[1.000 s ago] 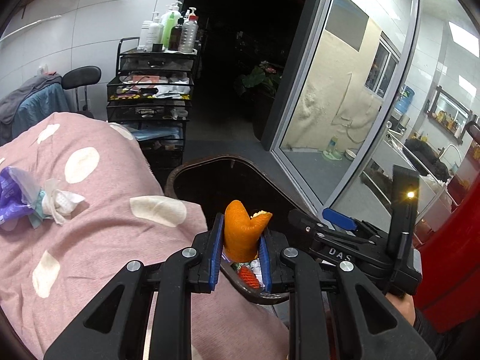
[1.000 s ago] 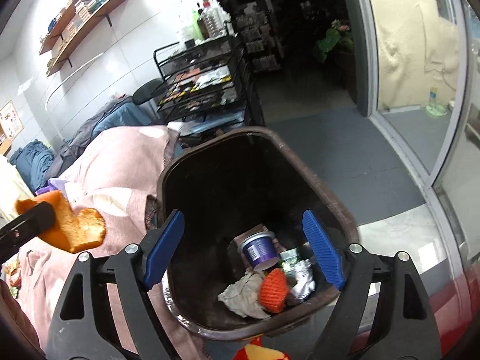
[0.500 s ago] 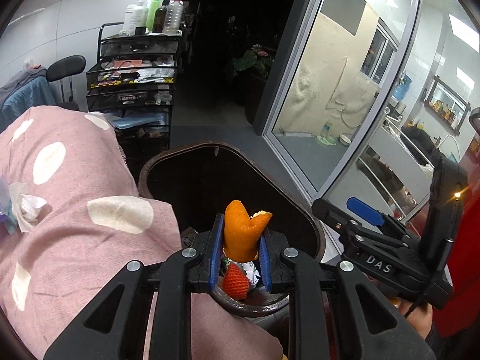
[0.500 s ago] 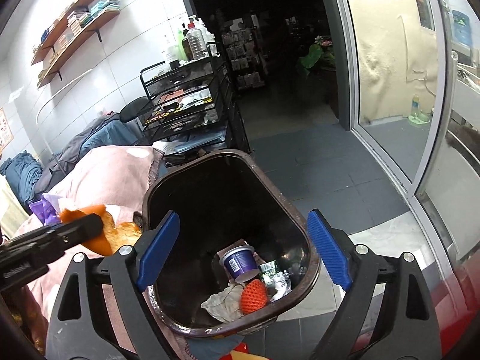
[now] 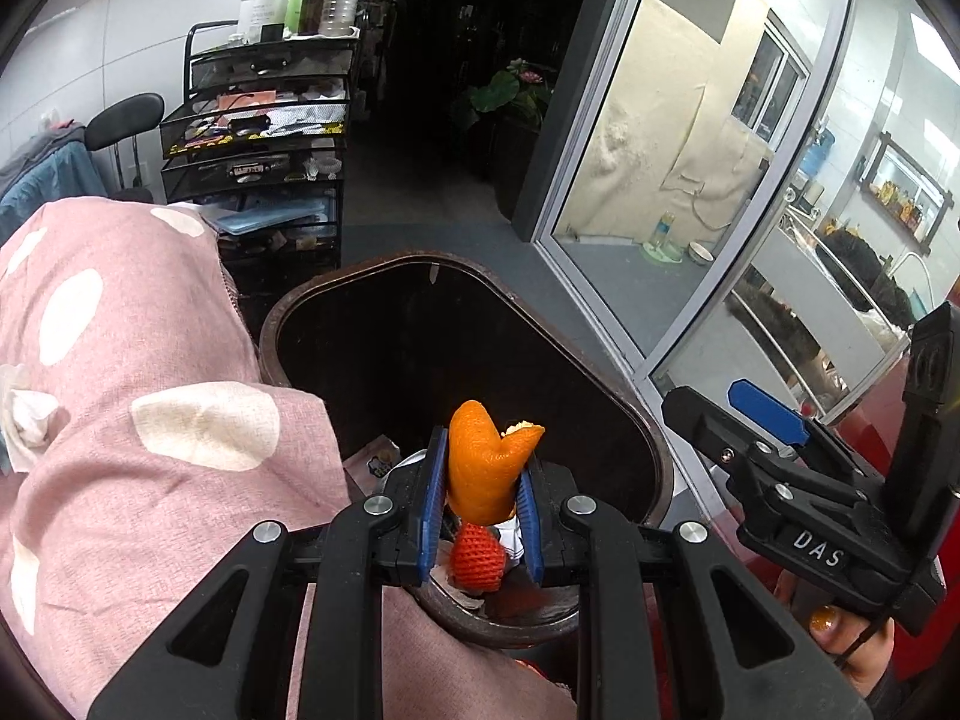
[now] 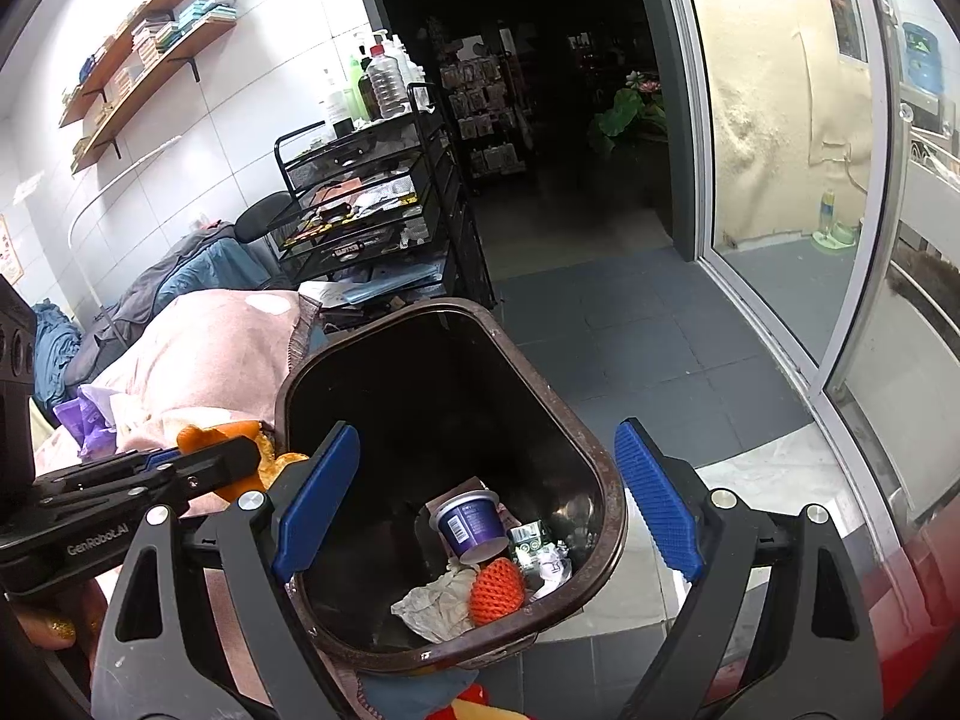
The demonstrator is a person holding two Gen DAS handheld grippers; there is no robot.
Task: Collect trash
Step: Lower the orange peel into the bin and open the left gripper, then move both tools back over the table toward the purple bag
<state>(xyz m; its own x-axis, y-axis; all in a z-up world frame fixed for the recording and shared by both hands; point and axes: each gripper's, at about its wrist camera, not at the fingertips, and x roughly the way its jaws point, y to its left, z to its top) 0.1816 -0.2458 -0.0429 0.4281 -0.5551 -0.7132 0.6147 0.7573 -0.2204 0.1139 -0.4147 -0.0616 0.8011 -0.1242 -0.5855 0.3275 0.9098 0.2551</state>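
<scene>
My left gripper (image 5: 480,498) is shut on a piece of orange peel (image 5: 487,463) and holds it over the near rim of the dark brown trash bin (image 5: 336,294). In the right wrist view the peel (image 6: 252,450) sits just left of the bin's rim (image 6: 606,474). My right gripper (image 6: 486,498) is open and empty above the bin; it also shows in the left wrist view (image 5: 762,420). Inside the bin lie a purple yogurt cup (image 6: 471,525), an orange foam net (image 6: 497,585), crumpled paper (image 6: 435,600) and small wrappers.
A pink blanket with pale dots (image 5: 120,390) lies left of the bin, with crumpled tissue (image 5: 24,414) and a purple bag (image 6: 84,420) on it. A black wire rack with bottles (image 6: 366,204) stands behind. A glass sliding door (image 6: 798,180) is to the right.
My left gripper has carried the orange peel to the right, from beside the blanket to over the bin's near rim. The right gripper has stayed open above the bin.
</scene>
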